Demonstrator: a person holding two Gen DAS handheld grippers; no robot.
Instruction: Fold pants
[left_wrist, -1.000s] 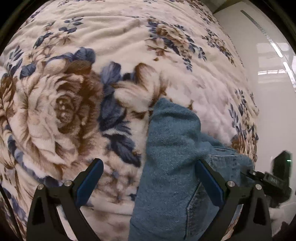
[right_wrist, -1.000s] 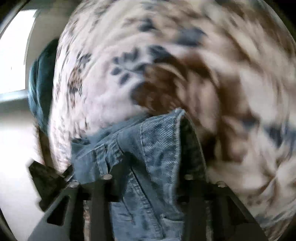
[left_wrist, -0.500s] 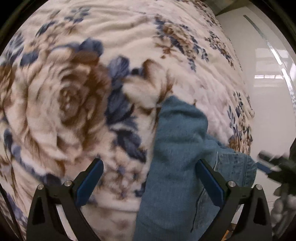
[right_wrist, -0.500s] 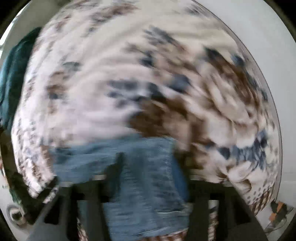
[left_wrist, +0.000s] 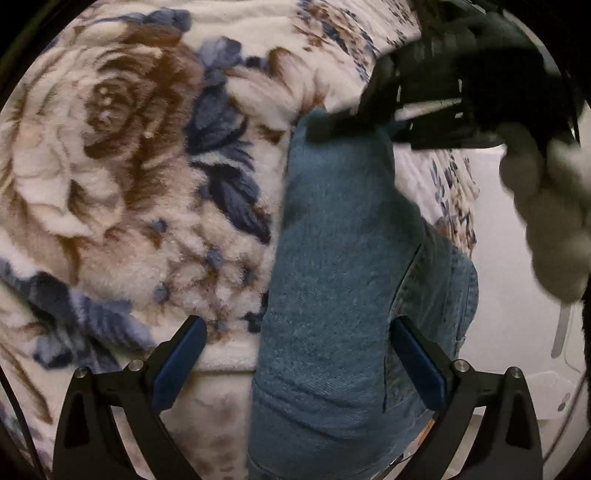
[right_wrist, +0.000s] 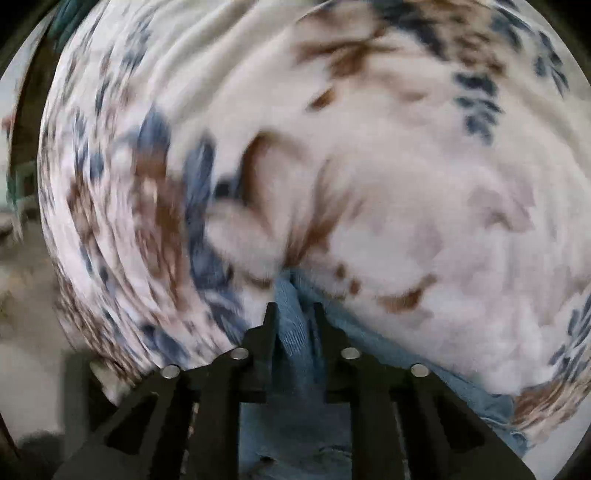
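Blue denim pants (left_wrist: 332, 280) lie folded in a long bundle on a floral blanket (left_wrist: 122, 155). My left gripper (left_wrist: 295, 354) is open, its blue-padded fingers either side of the near end of the bundle. My right gripper (left_wrist: 332, 125) reaches in from the upper right and is shut on the far end of the pants. In the right wrist view, that gripper (right_wrist: 293, 317) pinches a narrow fold of denim (right_wrist: 291, 332) between its fingertips. A white-gloved hand (left_wrist: 546, 206) holds the right gripper.
The fluffy blanket with brown and blue roses (right_wrist: 369, 166) covers the whole bed. The bed's edge and a pale glossy floor (left_wrist: 517, 332) lie to the right of the pants.
My right gripper swung from the waistband side across to the far end of the bundle and closed on a fold of denim. The left gripper stayed open over the near end.
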